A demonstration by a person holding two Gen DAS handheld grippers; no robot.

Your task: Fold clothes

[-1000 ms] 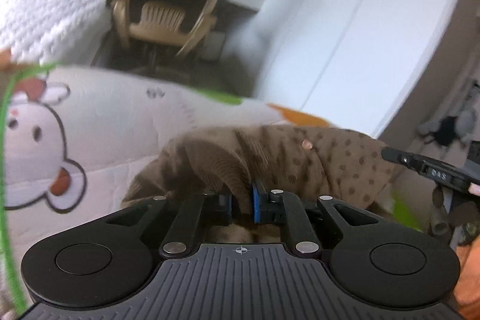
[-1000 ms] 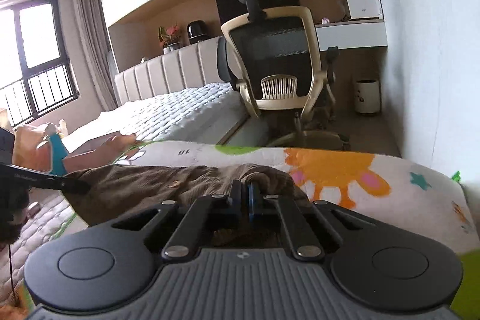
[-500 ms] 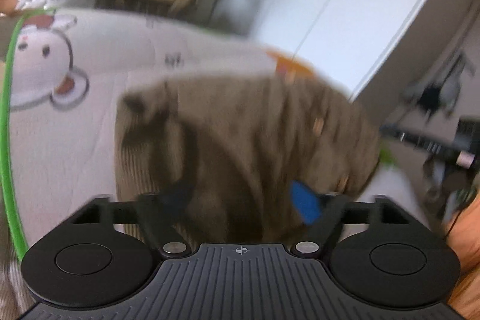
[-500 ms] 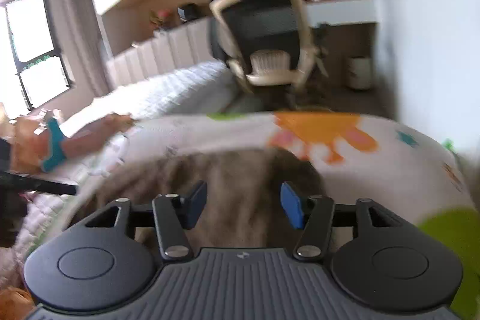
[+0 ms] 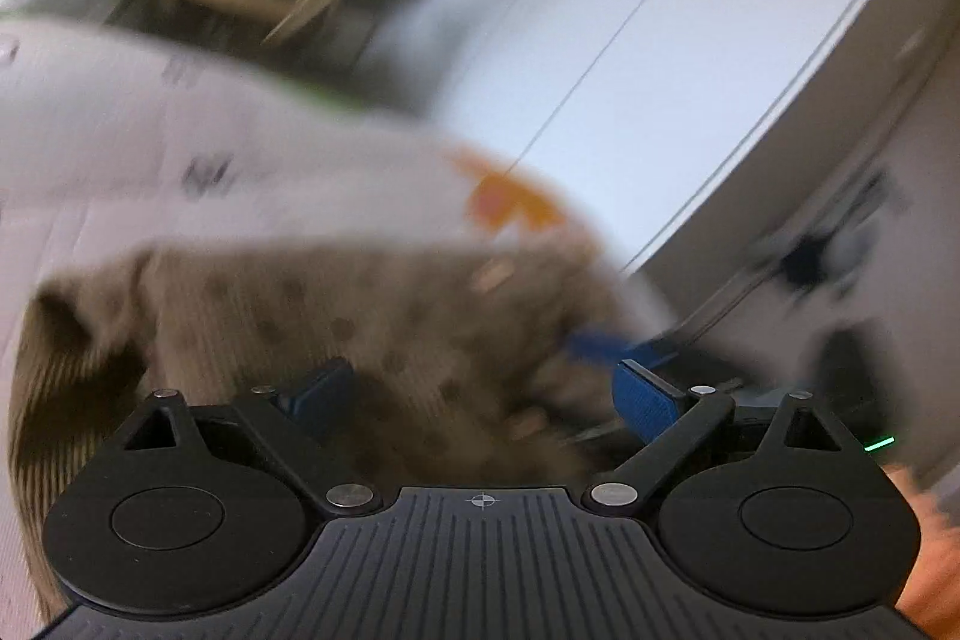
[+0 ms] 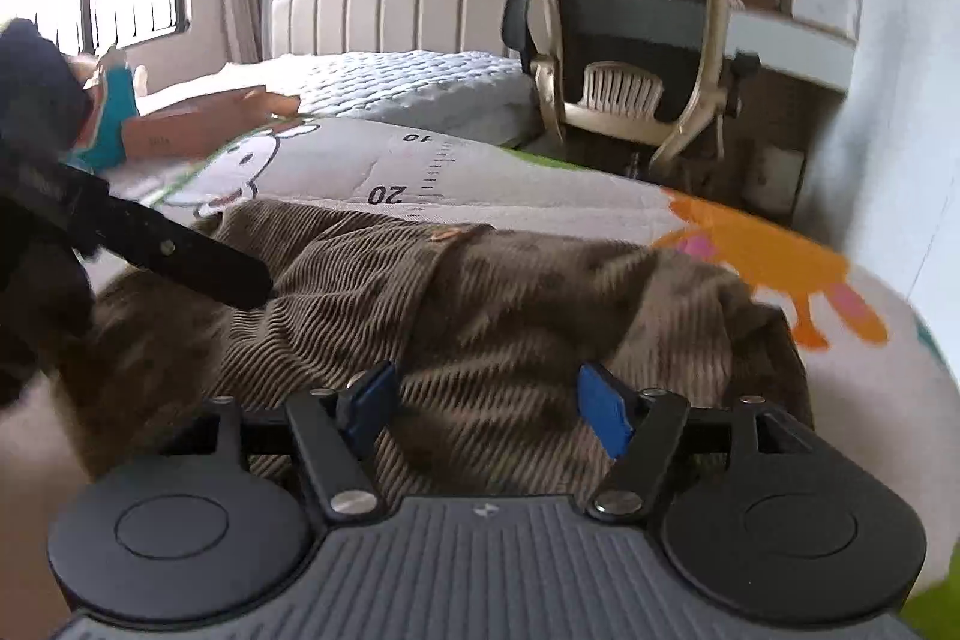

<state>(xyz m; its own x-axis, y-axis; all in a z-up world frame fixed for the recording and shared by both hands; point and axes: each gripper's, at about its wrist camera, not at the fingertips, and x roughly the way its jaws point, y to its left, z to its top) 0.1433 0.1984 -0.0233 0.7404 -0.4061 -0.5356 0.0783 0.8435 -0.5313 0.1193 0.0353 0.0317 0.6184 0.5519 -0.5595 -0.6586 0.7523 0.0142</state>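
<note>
Jaws on both grippers stand wide apart and hold nothing: the left gripper [image 5: 486, 391] and the right gripper [image 6: 486, 409] each hover over the garment [image 6: 480, 304] with blue pads [image 6: 603, 415] clear of the cloth. The garment, brown corduroy with a dotted part, lies bunched on the printed mat [image 6: 540, 184], between the cartoon animal and the orange figure. The left view is blurred; a chair [image 6: 636, 58] and a bed [image 6: 408, 82] stand beyond the mat.

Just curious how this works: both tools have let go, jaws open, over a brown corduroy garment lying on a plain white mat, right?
Nearly. The mat is not plain: the right wrist view shows a printed orange cartoon, numbers and ruler marks. Both sets of jaws do stand open over the brown corduroy garment.
</note>
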